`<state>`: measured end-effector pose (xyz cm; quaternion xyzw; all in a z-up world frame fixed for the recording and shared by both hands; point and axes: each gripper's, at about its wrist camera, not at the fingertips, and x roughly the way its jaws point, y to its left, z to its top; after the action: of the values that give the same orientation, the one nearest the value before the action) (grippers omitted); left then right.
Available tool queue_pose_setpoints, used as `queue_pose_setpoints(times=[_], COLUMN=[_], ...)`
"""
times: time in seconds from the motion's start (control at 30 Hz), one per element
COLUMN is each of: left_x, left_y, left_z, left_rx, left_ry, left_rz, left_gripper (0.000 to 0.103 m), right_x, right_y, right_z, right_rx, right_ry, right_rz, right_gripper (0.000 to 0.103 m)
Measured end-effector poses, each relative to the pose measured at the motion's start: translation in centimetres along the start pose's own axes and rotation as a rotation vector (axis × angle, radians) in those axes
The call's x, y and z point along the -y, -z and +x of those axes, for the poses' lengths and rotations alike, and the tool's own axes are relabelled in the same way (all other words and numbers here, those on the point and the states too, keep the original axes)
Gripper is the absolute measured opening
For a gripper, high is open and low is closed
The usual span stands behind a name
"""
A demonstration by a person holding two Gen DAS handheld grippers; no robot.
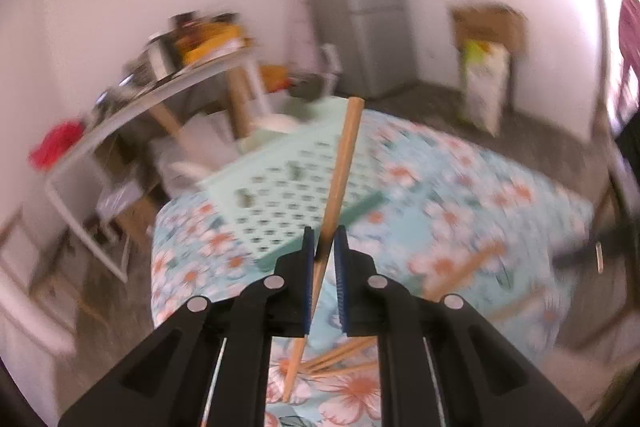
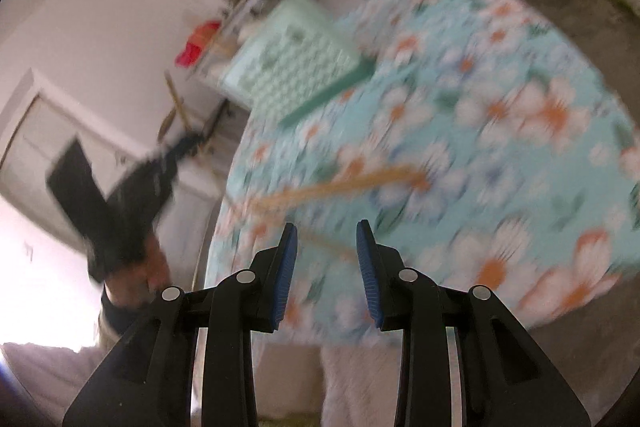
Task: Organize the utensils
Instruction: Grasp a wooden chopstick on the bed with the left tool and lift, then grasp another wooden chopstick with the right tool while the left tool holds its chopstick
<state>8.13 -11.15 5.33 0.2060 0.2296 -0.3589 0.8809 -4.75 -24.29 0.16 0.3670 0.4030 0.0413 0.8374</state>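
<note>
One chopstick [image 1: 338,183] sits clamped in the left claw [image 1: 325,239]; only the right view shows its claw [image 2: 326,227] spread, holding nothing.

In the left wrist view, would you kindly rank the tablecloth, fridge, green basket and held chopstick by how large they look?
1. Tablecloth
2. Fridge and green basket: they look alike in area, and the fridge stands much farther off, so I leave them unranked.
3. Chopstick, in the left tool.

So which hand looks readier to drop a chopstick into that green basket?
Left, probably. The left gripper already clamps a chopstick pointing over the basket. The right gripper is open and holds nothing, with loose chopsticks on the table beyond it.
</note>
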Motion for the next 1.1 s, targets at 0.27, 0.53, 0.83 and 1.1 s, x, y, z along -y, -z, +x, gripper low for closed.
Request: queue_pose_setpoints(times=[0.27,0.53,0.83,1.1], left_x=[-5.6,-8.5,-10.5,-11.1], left_y=[1.2,2.9,4.3,4.7], left_z=[-2.2,-3.5,-3.5,-3.8], left_rx=[0.035,0.074,0.073,0.087], left_ry=[-0.052,-0.034,-0.003,0.01], left_rz=[-0.23,-0.361,-0.43,-0.449], left_gripper=[0.007,0.007,0.006,0.006], right_x=[-0.7,2.3,5.1,6.1], right_y=[1.6,0.0,0.4,0.3], right_z=[4.6,7.1,7.1,6.9], right_rx=[-0.075,-0.021,0.07,0.085], right_ry=[0.142,0.071,-0.033,-0.014], right_rz=[0.037,0.32,0.687,0.792], right_gripper=[0.031,0.033,0.033,0.018])
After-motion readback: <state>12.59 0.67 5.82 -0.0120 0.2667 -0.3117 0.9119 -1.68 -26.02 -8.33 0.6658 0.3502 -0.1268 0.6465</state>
